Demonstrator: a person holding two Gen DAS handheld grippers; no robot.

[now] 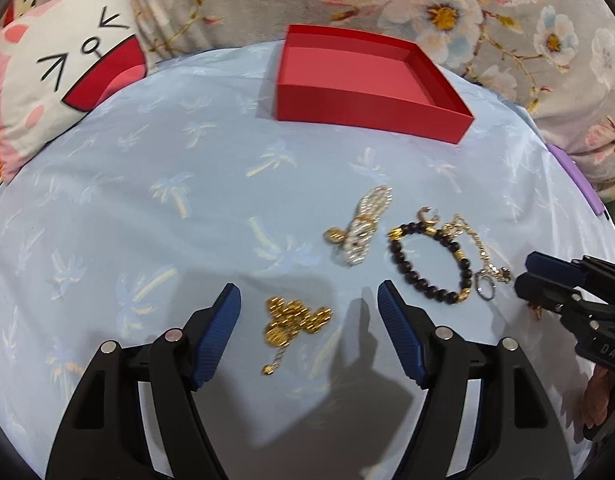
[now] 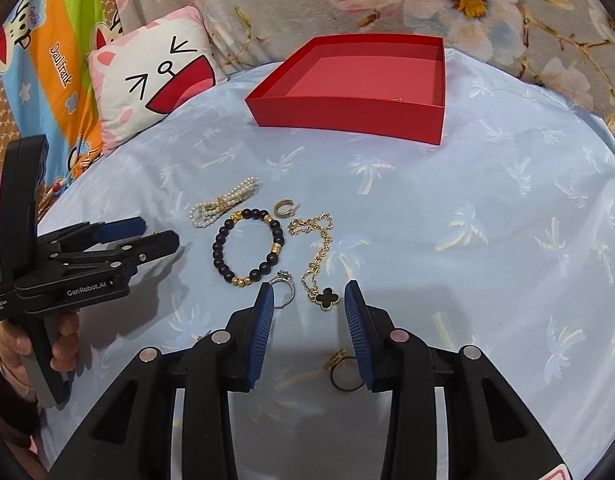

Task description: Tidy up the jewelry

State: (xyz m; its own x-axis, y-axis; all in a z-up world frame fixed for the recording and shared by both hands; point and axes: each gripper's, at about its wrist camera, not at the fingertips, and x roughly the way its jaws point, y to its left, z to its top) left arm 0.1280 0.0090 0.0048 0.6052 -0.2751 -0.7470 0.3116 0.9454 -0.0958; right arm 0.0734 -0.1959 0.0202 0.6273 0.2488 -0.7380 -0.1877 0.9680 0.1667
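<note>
While your left gripper (image 1: 309, 300) hangs spread over the gold bead bracelet (image 1: 297, 318), your right gripper (image 2: 309, 300) gapes wide, clover-pendant chain (image 2: 319, 256) at its 12 o'clock, diamond ring (image 2: 284, 286) touching its left pad. Red box (image 2: 347, 114) sits beyond; dark bead bracelet (image 2: 249, 246) at 11 o'clock.

Jewelry pieces (image 2: 249, 248) on bedsheet (image 2: 487, 220); box (image 2: 347, 114) behind
</note>
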